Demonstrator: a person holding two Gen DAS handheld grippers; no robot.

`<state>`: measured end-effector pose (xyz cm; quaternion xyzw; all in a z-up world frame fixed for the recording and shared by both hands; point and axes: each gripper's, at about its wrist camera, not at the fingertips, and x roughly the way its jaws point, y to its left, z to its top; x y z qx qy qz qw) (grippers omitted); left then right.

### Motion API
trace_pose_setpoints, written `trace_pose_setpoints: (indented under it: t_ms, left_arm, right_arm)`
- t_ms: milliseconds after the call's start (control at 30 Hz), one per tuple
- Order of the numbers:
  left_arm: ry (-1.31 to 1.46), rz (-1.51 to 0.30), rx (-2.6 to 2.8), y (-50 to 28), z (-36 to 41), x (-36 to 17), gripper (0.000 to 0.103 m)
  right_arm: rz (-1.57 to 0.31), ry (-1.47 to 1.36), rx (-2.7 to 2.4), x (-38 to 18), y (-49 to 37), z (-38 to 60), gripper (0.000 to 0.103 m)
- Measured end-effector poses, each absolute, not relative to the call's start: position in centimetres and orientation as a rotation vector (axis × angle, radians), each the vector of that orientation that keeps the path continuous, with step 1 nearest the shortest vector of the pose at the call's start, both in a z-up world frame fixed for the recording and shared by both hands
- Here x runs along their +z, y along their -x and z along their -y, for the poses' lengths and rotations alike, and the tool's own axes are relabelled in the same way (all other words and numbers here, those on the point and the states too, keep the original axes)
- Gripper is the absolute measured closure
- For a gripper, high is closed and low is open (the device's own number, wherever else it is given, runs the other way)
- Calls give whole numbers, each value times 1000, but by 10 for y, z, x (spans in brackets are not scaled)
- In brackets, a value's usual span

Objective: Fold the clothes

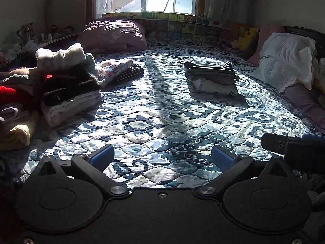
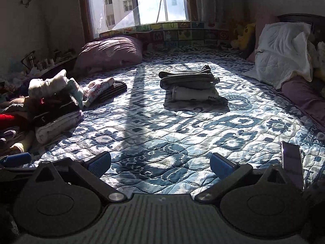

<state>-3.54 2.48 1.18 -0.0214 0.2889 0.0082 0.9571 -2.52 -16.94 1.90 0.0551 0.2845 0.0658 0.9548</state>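
A small stack of folded clothes [image 1: 211, 77] [image 2: 189, 86], grey pieces on a white one, rests mid-bed on the blue patterned quilt [image 1: 162, 126] [image 2: 162, 134]. At the left lies a big heap of clothes [image 1: 61, 85] [image 2: 46, 105], partly folded, partly loose. My left gripper [image 1: 162, 158] hangs open low over the near quilt, nothing between its blue pads. My right gripper [image 2: 160, 164] is open too, likewise holding nothing. In the left wrist view the right gripper's finger [image 1: 284, 146] shows at the right edge. Both are well short of the clothes.
A pink pillow [image 1: 113, 35] lies by the window at the back. White bedding [image 1: 288, 59] and a yellow plush toy [image 1: 245, 37] sit at the right. A phone [image 2: 292, 166] lies on the quilt just right of my right gripper. Cluttered shelf at far left.
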Motion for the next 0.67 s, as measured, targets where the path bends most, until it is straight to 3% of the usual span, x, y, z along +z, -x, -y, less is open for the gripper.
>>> trace_pose_setpoints:
  t_ms: [667]
  left_arm:
    - [16, -572, 14, 27, -29, 1, 1]
  right_arm:
    - [-606, -93, 149, 6, 15, 161, 0]
